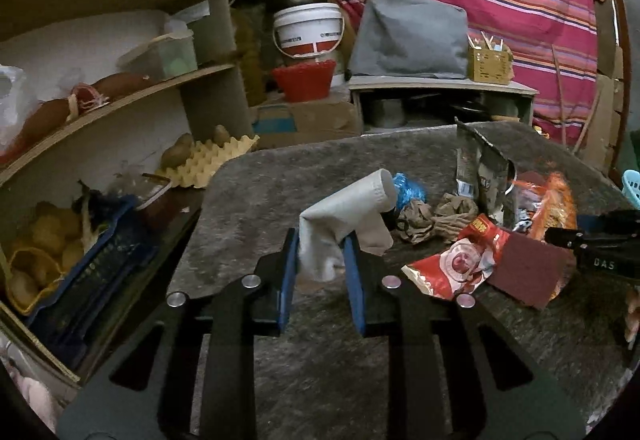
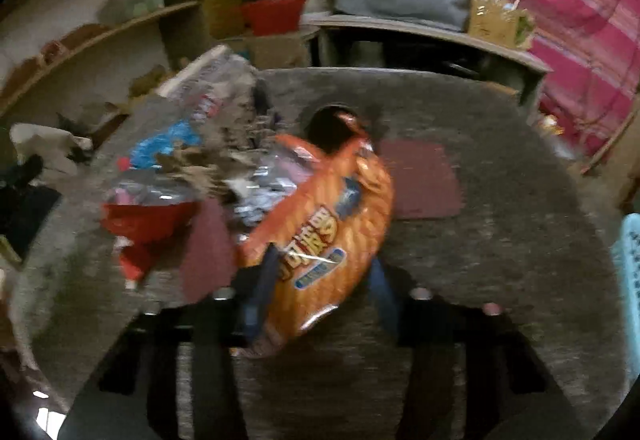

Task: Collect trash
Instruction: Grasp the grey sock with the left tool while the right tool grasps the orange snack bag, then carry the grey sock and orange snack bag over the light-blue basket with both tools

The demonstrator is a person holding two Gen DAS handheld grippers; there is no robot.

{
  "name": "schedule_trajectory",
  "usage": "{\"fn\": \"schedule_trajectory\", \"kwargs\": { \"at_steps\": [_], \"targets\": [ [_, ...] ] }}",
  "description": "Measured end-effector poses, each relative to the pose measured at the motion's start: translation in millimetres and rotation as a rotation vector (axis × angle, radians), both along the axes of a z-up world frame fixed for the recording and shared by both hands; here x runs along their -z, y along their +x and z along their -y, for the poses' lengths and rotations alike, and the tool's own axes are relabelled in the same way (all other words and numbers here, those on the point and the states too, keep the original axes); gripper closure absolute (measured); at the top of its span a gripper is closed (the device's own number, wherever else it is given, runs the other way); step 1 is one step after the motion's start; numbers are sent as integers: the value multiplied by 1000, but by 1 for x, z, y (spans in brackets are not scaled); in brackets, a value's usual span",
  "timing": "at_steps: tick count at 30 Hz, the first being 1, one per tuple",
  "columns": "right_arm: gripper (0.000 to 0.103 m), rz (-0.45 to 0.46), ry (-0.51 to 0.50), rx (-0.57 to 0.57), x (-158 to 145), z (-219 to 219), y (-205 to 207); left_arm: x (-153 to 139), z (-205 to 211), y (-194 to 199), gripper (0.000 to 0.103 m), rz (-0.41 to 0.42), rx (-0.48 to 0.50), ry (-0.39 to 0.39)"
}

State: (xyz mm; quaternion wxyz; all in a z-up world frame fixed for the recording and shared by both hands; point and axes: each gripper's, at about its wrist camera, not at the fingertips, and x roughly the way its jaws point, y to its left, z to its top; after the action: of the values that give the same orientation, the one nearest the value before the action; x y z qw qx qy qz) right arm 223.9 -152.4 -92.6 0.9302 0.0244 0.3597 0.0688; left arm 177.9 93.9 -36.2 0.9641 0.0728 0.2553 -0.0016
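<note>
A pale grey sock [image 1: 352, 204] hangs folded between the blue pads of my left gripper [image 1: 322, 240], which is shut on it just above the grey stone table [image 1: 248, 200]. To its right lies a trash pile: a red wrapper [image 1: 452, 260], a maroon scouring pad [image 1: 524, 272], crumpled brown stockings [image 1: 436, 220], blue plastic [image 1: 408, 190] and torn silver packets [image 1: 480, 168]. In the blurred right wrist view, my right gripper [image 2: 322, 260] is shut on an orange snack bag [image 2: 344, 200], its pads against the bag's two sides. Another maroon pad [image 2: 420, 180] lies behind the bag.
Curved shelves [image 1: 120, 104] at the left hold potatoes, an egg tray [image 1: 208, 160] and a blue crate [image 1: 100, 260]. Behind the table stand a white bucket [image 1: 308, 28], a red basket [image 1: 304, 78] and a grey covered box [image 1: 412, 32]. A turquoise basket [image 2: 628, 252] sits at the right edge.
</note>
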Motion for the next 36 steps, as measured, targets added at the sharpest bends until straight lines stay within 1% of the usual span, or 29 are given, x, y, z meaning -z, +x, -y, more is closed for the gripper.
{"fn": "schedule_trajectory", "kwargs": {
  "at_steps": [1, 2, 3, 6, 9, 13, 17, 19, 21, 23, 25, 30, 31, 32, 33, 34, 36],
  "targets": [
    [85, 23, -8, -4, -5, 0, -5, -3, 1, -2, 81, 2, -1, -5],
    [89, 36, -4, -7, -8, 1, -8, -4, 2, -4, 81, 6, -2, -7],
    [96, 44, 2, -12, -10, 4, -11, -6, 3, -5, 81, 8, -2, -9],
    [99, 79, -12, -11, -21, 13, -23, -13, 11, -9, 81, 15, 2, -19],
    [100, 101, -20, -1, -27, 26, -31, -17, 23, -11, 81, 20, 18, -25],
    [102, 129, -15, 34, -35, 56, -43, -20, 44, -12, 81, 23, 47, -37],
    [102, 147, -14, 95, -42, 98, -54, -21, 76, -10, 81, 20, 83, -43],
    [102, 144, 5, 116, -43, 119, -58, -22, 91, -9, 81, 23, 101, -46],
    [102, 115, 51, 125, -39, 140, -60, -23, 103, -9, 81, 29, 108, -46],
    [102, 94, 48, 117, -33, 144, -61, -24, 111, -9, 81, 34, 115, -56],
    [99, 75, 45, 101, -24, 141, -57, -24, 115, -9, 81, 34, 115, -48],
    [98, 25, 75, 120, -5, 126, -44, -17, 108, -12, 81, 21, 95, -22],
    [94, 18, 71, 123, -3, 122, -41, -14, 103, -13, 81, 18, 85, -18],
    [86, 12, 66, 128, -2, 116, -37, -13, 98, -13, 81, 16, 78, -17],
    [53, 8, 64, 132, 0, 111, -36, -11, 92, -13, 81, 13, 70, -18],
    [29, 9, 67, 136, 1, 105, -33, -10, 87, -13, 81, 10, 63, -23],
    [29, -12, 58, 135, 5, 95, -26, -6, 74, -13, 81, 1, 47, -37]
  ]
}}
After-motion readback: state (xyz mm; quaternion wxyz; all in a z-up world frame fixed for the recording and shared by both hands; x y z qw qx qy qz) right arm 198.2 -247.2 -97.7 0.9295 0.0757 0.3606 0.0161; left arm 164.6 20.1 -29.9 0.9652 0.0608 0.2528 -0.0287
